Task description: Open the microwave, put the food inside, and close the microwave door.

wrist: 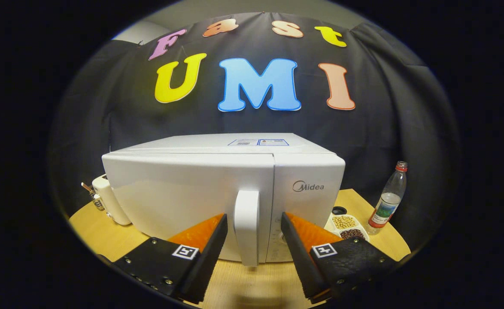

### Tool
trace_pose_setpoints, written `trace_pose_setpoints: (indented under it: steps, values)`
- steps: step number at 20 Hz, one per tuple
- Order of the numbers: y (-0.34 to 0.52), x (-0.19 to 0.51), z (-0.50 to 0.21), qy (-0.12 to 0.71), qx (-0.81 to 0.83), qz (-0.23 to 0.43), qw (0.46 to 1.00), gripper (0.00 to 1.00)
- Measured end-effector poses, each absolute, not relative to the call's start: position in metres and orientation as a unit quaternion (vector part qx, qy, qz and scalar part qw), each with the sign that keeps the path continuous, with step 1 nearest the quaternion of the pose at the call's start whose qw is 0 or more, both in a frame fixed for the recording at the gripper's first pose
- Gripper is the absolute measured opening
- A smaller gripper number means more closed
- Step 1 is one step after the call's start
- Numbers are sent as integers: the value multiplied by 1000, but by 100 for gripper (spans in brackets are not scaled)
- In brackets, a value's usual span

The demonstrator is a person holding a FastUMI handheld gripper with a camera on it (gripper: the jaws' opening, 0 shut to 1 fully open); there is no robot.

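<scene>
White microwave handle between spread gripper

A white microwave stands on a round wooden table, door closed. The gripper is spread wide, one finger on each side of the upright door handle, neither touching it. By the table's right edge stand a tray of beans and a bottle. A white appliance sits at the left edge.
</scene>
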State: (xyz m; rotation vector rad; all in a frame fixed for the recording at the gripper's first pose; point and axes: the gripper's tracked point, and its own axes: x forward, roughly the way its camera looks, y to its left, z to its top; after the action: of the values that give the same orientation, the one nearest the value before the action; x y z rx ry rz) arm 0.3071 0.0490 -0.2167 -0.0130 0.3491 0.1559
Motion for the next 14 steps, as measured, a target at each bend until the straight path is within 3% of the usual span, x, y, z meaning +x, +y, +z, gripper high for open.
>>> trace_pose_setpoints:
  steps: [2, 4, 7, 8, 9, 14]
  values:
    - [53, 305, -218, 176, 4, 85, 981, 60]
    - [54, 305, -218, 180, 9, 78, 981, 47]
    - [57, 305, -222, 196, 33, 80, 977, 39]
    - [63, 296, -220, 203, 41, 94, 974, 30]
    - [64, 295, -215, 198, 40, 101, 974, 12]
    - [66, 287, -220, 224, 30, 114, 968, 11]
